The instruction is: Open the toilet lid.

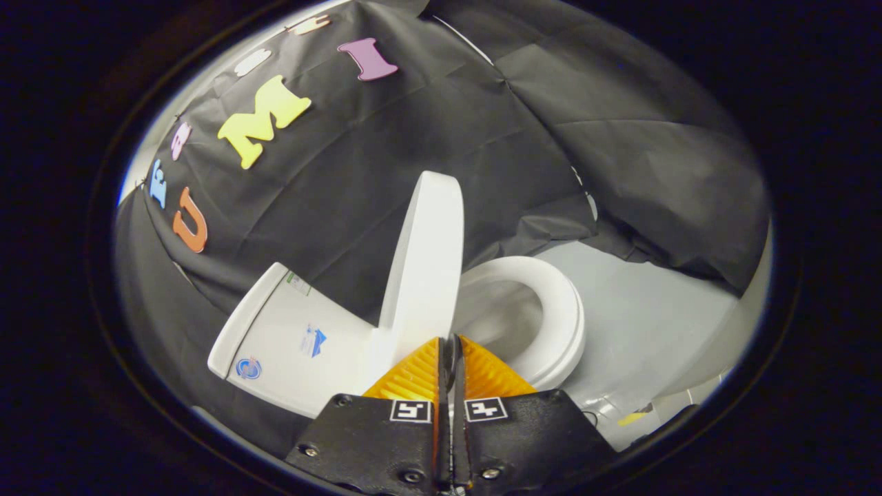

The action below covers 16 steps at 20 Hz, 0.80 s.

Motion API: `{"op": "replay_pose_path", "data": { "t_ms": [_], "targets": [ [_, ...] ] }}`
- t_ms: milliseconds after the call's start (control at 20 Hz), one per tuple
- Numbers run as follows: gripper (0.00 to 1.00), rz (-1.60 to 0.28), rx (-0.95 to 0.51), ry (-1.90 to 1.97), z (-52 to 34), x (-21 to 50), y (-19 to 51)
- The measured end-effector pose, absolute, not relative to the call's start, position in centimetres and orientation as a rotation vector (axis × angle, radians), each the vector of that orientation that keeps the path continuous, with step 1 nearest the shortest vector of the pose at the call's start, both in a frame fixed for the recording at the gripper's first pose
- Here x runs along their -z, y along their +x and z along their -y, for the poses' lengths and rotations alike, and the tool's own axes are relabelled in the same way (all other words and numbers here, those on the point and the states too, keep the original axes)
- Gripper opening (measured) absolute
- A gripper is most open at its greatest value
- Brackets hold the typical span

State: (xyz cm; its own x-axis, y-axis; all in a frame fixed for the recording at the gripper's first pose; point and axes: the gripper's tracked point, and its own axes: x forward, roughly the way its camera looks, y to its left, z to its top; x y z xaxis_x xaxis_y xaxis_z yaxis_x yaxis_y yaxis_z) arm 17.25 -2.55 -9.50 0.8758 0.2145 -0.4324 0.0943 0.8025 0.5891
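Lid (424,262) stands almost upright just beyond my tongs (449,344), its long axis running from the hinge near the fingertips up toward the centre of the frame, leaning slightly left toward the tank (289,337) at lower left. Fingers are pressed together with no gap and nothing between them, tips just at the lid's lower edge; whether they touch it I cannot tell. Right of the lid the seat (551,310) rings the open bowl (496,317), which looks empty, so I judge the lid nearly fully open.

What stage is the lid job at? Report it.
Done: the white plastic toilet lid stands raised, nearly upright, exposing the white oval seat ring. In hand: the tool, fingers together, sits at the lid's lower edge. Left: apparently only resting the lid back toward the white tank.
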Motion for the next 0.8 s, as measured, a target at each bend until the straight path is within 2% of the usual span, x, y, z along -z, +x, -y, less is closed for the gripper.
{"op": "replay_pose_path", "data": {
  "t_ms": [800],
  "targets": [
    [0.05,-0.464,-0.038,0.452,-1.3,5.1,16.4]
  ]
}}
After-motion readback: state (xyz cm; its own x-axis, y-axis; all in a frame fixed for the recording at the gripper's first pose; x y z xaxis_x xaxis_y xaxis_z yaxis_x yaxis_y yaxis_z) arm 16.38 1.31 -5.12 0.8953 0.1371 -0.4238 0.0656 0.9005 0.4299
